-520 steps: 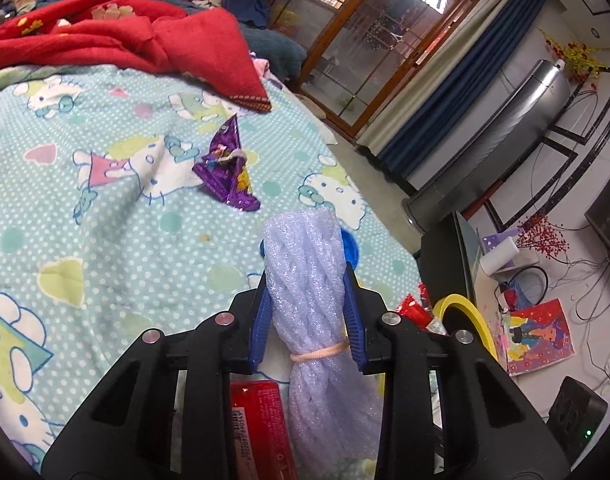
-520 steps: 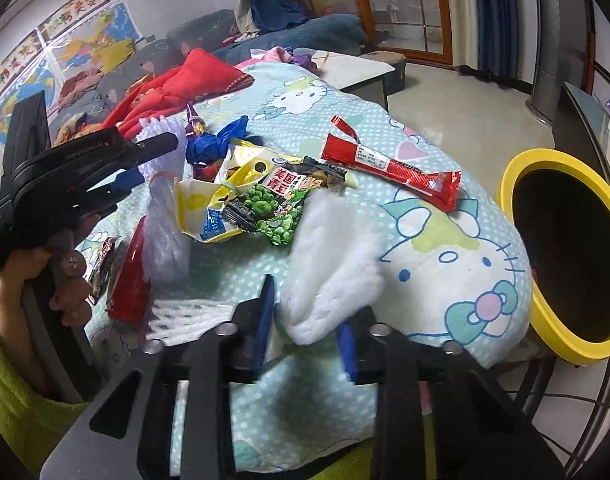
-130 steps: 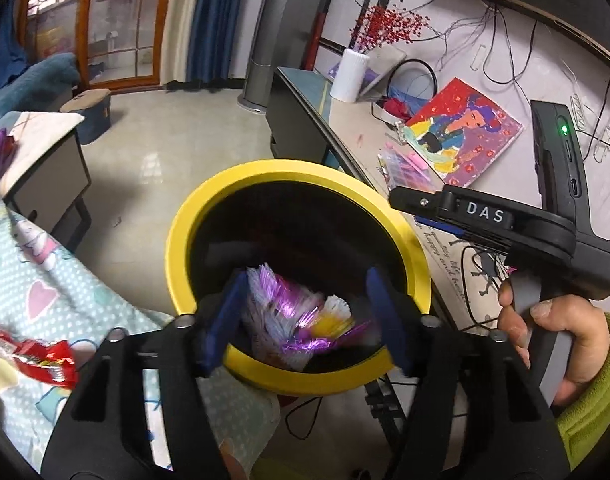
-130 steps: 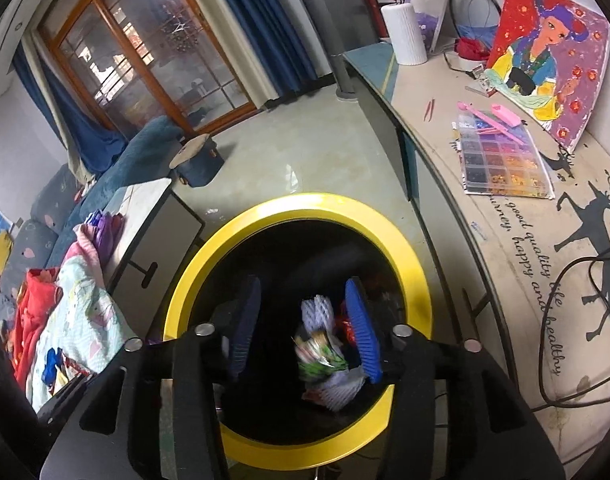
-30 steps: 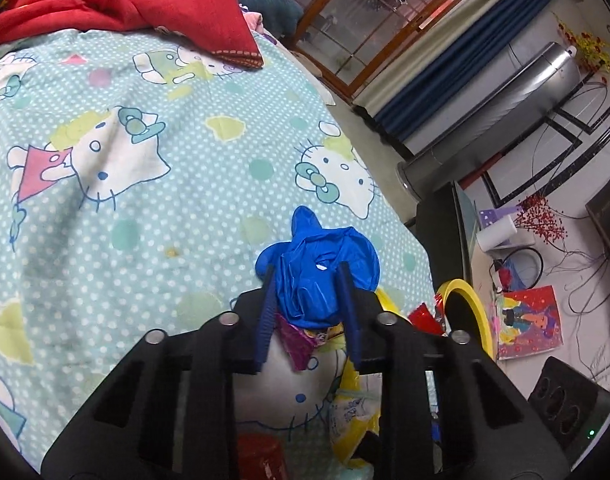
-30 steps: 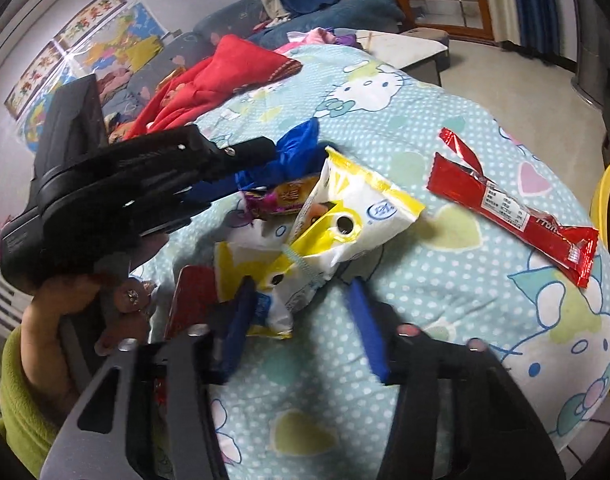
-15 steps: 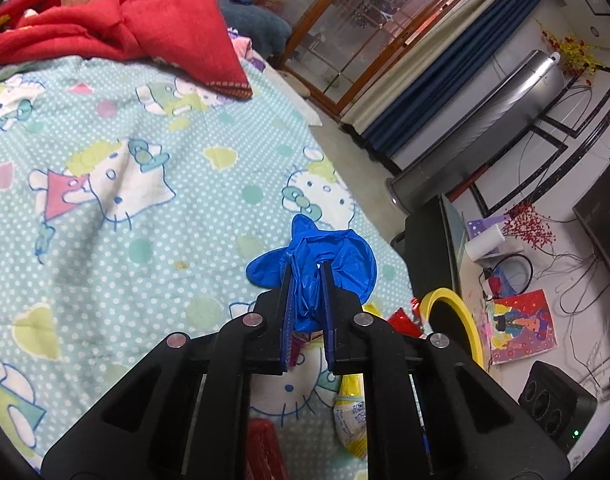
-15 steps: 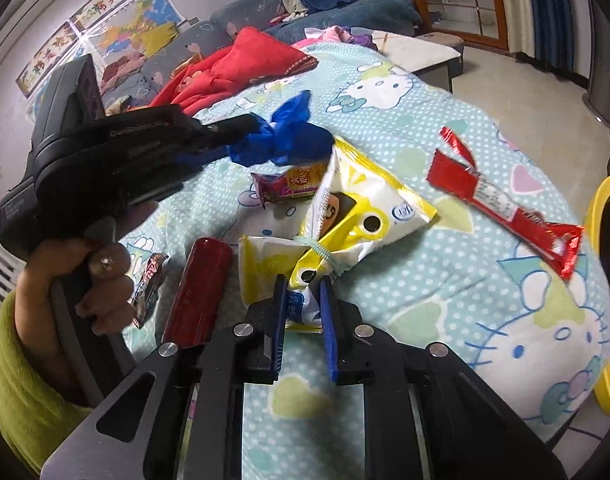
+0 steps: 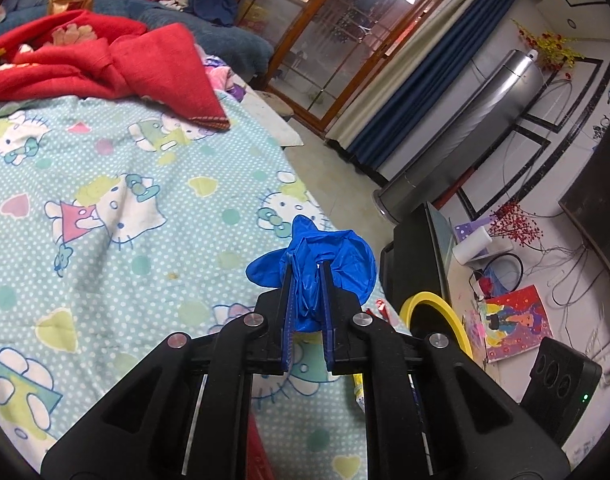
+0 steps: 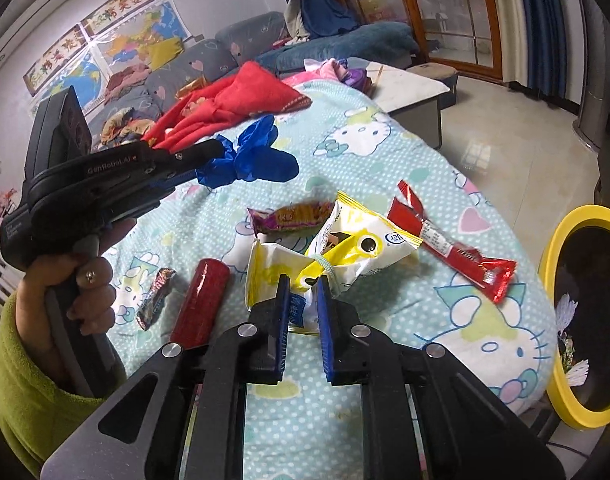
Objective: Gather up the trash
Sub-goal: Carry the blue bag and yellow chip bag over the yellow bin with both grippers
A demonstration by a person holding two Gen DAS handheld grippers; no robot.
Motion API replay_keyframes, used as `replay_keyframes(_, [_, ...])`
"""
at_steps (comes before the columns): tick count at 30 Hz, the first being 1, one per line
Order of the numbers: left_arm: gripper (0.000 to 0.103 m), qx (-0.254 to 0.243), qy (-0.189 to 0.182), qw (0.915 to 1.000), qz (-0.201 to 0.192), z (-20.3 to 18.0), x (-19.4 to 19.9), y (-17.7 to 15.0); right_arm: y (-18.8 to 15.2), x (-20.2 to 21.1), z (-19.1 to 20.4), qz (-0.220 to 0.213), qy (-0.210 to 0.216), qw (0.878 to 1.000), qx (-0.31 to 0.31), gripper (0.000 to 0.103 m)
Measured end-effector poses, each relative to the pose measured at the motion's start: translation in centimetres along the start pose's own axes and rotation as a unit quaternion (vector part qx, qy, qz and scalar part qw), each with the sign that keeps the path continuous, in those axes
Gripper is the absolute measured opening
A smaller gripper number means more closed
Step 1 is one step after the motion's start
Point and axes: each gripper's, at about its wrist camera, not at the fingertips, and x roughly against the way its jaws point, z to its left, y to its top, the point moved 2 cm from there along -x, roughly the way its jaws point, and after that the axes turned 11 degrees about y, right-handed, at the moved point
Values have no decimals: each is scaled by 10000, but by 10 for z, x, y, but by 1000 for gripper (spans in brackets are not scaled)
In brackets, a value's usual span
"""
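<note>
A crumpled blue glove (image 9: 345,256) hangs above the cartoon-print bedspread (image 9: 105,200), with my left gripper (image 9: 305,268) shut on it; in the right wrist view the same glove (image 10: 261,160) sticks out of the left gripper (image 10: 215,148), held by a hand in a green sleeve. My right gripper (image 10: 303,280) is closing, and its blue pads pinch the near corner of a yellow and white snack bag (image 10: 361,248) lying on the bed. A yellow-rimmed black bin (image 10: 593,213) stands off the bed's right side, and its rim (image 9: 425,296) also shows past the left gripper.
Loose on the bed lie a long red wrapper (image 10: 449,246), a purple-red candy wrapper (image 10: 293,214), a red cylinder (image 10: 201,304) and a small dark wrapper (image 10: 155,296). A red blanket (image 9: 105,60) is heaped at the far end. A black cabinet (image 9: 417,256) stands beside the bin.
Both grippers closed from open: the left onto the blue glove, which has lifted off the bed, the right onto the snack bag's corner. Both hands rose a little.
</note>
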Motion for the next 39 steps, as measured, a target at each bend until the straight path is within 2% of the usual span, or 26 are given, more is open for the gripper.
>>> replay_keyframes(11, [7,-323,-202,9992,-114,-28,11,-3,7,37,3,-382,-58,9992,95,13])
replay_keyframes(39, [7,-1141,-611,9916,29,-98,9,-34,9,107,-62,-1156,-758,9891,-502,13])
